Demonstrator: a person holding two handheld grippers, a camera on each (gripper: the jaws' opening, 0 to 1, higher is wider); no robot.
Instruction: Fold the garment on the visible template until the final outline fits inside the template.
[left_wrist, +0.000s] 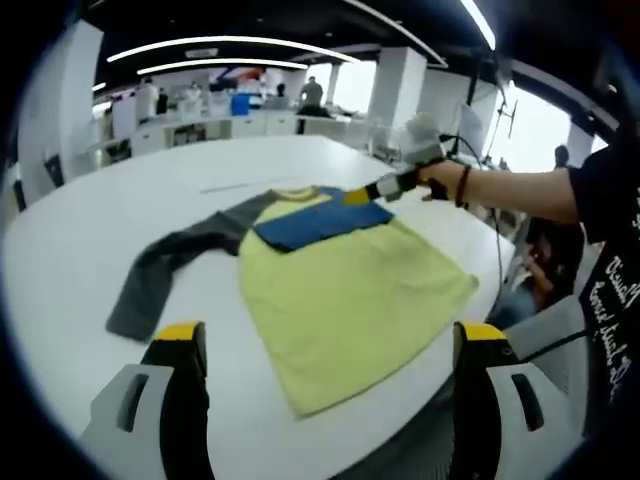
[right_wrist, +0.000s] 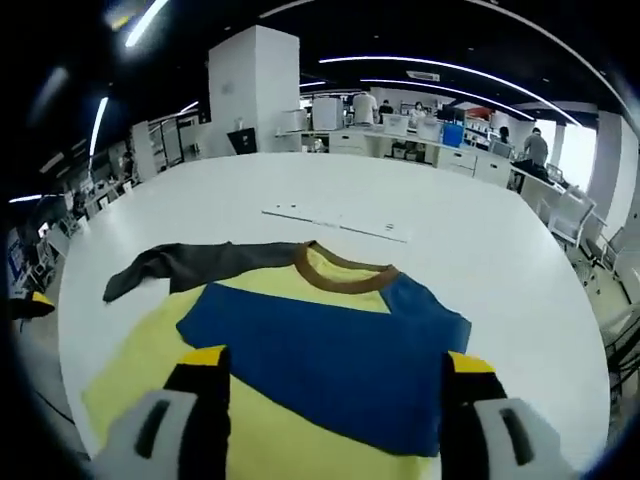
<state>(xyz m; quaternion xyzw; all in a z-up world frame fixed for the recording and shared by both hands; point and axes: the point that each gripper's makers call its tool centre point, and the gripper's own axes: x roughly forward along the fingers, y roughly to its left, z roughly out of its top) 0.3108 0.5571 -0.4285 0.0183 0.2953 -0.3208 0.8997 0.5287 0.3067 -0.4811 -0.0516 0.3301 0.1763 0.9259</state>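
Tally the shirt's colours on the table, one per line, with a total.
Shirt on the table:
Yellow body: 1
Blue chest panel: 1
Grey sleeve: 1
Brown collar: 1
Total: 4 colours

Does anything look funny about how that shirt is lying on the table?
Yes. The shirt lies lopsided on the white table: one grey sleeve sticks straight out, and no matching sleeve sticks out on the other side. In the left gripper view, its yellow hem corner reaches the table's edge. No rip or spill shows.
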